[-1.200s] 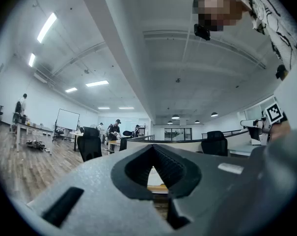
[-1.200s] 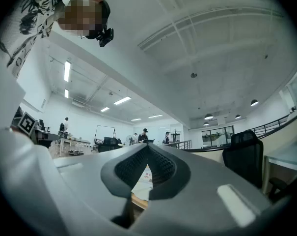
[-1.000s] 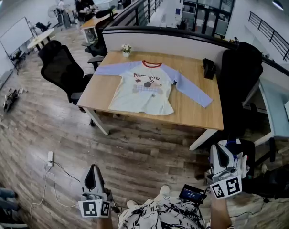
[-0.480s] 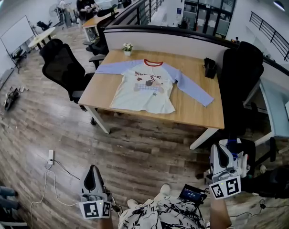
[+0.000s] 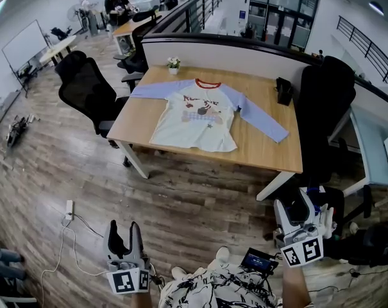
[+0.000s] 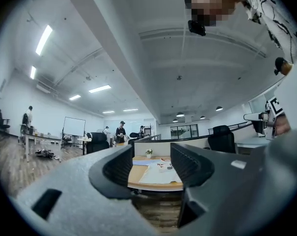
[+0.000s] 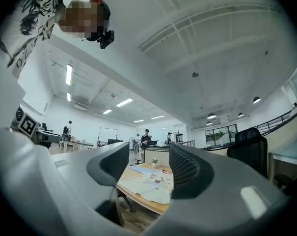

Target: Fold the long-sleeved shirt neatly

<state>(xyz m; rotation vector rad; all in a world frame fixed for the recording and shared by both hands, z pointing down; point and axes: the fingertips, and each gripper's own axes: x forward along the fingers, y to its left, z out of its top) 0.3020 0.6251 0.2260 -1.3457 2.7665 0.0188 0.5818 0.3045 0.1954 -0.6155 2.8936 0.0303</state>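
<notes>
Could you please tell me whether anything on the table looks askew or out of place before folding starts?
Nothing is spilled or damaged. The shirt lies flat, front up, but unevenly: the right-hand sleeve slants toward the front, and the left-hand sleeve reaches the table's side edge.

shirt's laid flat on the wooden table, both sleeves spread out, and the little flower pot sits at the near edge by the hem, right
Not quite: the flower pot stands at the far edge of the table, up by the collar end of the shirt, not its hem. The head view shows it. The rest holds.
</notes>
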